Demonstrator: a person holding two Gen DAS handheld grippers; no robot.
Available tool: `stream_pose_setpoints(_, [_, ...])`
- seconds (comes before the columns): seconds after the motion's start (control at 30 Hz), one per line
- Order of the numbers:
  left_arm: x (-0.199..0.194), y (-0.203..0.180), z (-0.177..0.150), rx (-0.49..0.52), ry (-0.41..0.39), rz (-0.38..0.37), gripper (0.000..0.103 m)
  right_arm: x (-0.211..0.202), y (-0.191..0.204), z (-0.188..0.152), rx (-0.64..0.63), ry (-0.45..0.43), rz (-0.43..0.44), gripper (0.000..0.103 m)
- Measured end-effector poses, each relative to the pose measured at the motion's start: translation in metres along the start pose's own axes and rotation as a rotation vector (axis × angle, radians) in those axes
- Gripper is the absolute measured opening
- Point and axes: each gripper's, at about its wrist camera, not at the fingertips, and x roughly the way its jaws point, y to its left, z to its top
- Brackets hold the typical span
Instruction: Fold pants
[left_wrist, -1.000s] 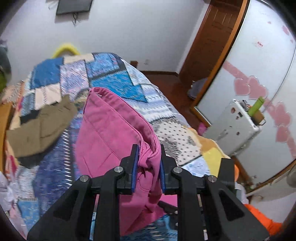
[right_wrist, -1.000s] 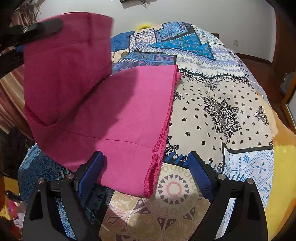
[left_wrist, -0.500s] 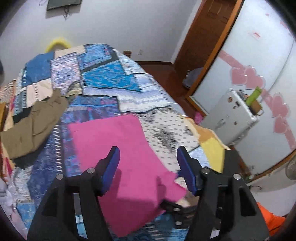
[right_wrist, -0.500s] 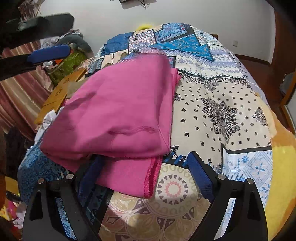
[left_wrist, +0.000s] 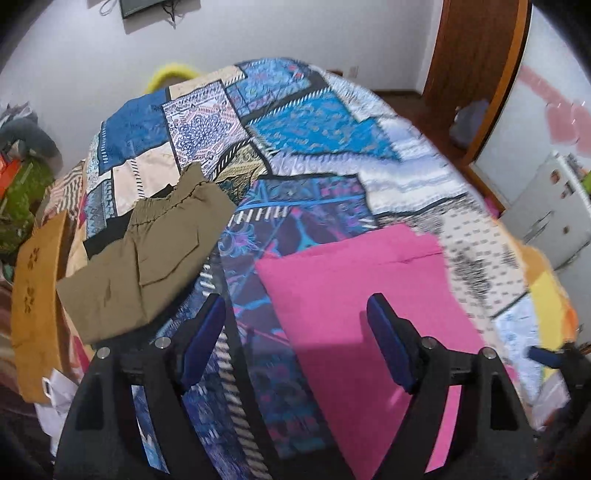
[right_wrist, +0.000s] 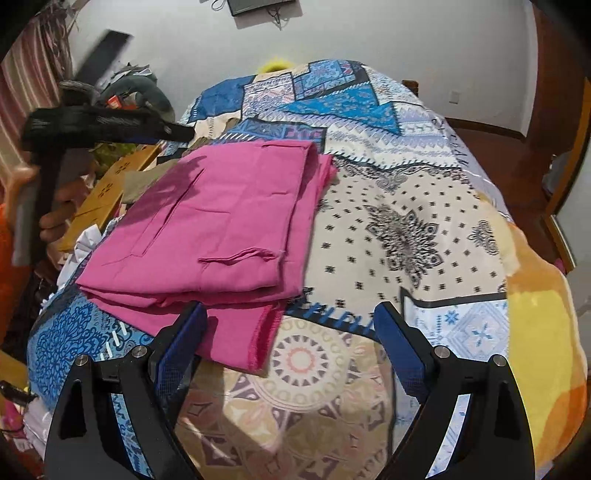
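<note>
The bright pink cotton pants (right_wrist: 229, 221) lie folded near the patchwork-quilted bed's (right_wrist: 424, 229) front edge. Both tools, left (left_wrist: 295, 339) and right (right_wrist: 291, 347), gape empty. The fold looks done; next, probably tidying the protruding hem.

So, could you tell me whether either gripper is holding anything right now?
Nothing: left gripper and right gripper are open, pink pants lying free.

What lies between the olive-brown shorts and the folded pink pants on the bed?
In the left wrist view, only bare patchwork bedspread separates the olive-brown shorts from the pink pants; nothing else lies in that strip.
</note>
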Motion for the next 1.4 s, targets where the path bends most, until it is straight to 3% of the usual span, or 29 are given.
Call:
stream_pose_setpoints(0.1, [0.030, 0.001, 0.004, 0.028, 0.047, 0.044, 0.080, -0.004, -0.006, 0.001, 0.017, -0.006, -0.013, 0.090])
stream_pose_setpoints(0.2, [0.055, 0.007, 0.002, 0.020, 0.081, 0.057, 0.092, -0.007, -0.009, 0.003, 0.026, -0.010, -0.024, 0.090])
stream_pose_setpoints(0.3, [0.061, 0.020, -0.006, -0.021, 0.083, 0.025, 0.096, -0.011, -0.010, 0.004, 0.030, -0.020, -0.030, 0.090])
stream_pose_setpoints(0.4, [0.052, 0.029, -0.016, -0.031, 0.078, 0.034, 0.096, -0.016, -0.009, 0.006, 0.022, -0.035, -0.038, 0.090])
stream_pose_setpoints(0.63, [0.012, 0.040, -0.061, 0.074, 0.033, 0.156, 0.096, -0.022, 0.003, 0.014, -0.002, -0.080, -0.016, 0.090])
stream_pose_setpoints(0.8, [-0.014, 0.052, -0.095, 0.060, 0.031, 0.141, 0.096, -0.020, 0.018, 0.018, -0.031, -0.092, 0.010, 0.090])
stream_pose_setpoints(1.07, [-0.041, 0.060, -0.132, -0.033, 0.010, 0.056, 0.095, -0.006, 0.035, 0.020, -0.073, -0.088, 0.050, 0.090])
stream_pose_setpoints(1.17, [-0.043, 0.064, -0.138, -0.038, 0.000, 0.074, 0.095, 0.005, 0.035, 0.023, -0.055, -0.065, 0.056, 0.087])
stream_pose_setpoints(1.23, [-0.042, 0.068, -0.143, -0.044, 0.003, 0.084, 0.096, 0.018, 0.033, 0.022, -0.045, -0.016, 0.045, 0.079])
stream_pose_setpoints(1.4, [-0.036, 0.088, -0.155, -0.083, 0.036, 0.118, 0.096, 0.021, 0.023, 0.015, -0.023, 0.002, 0.066, 0.078])
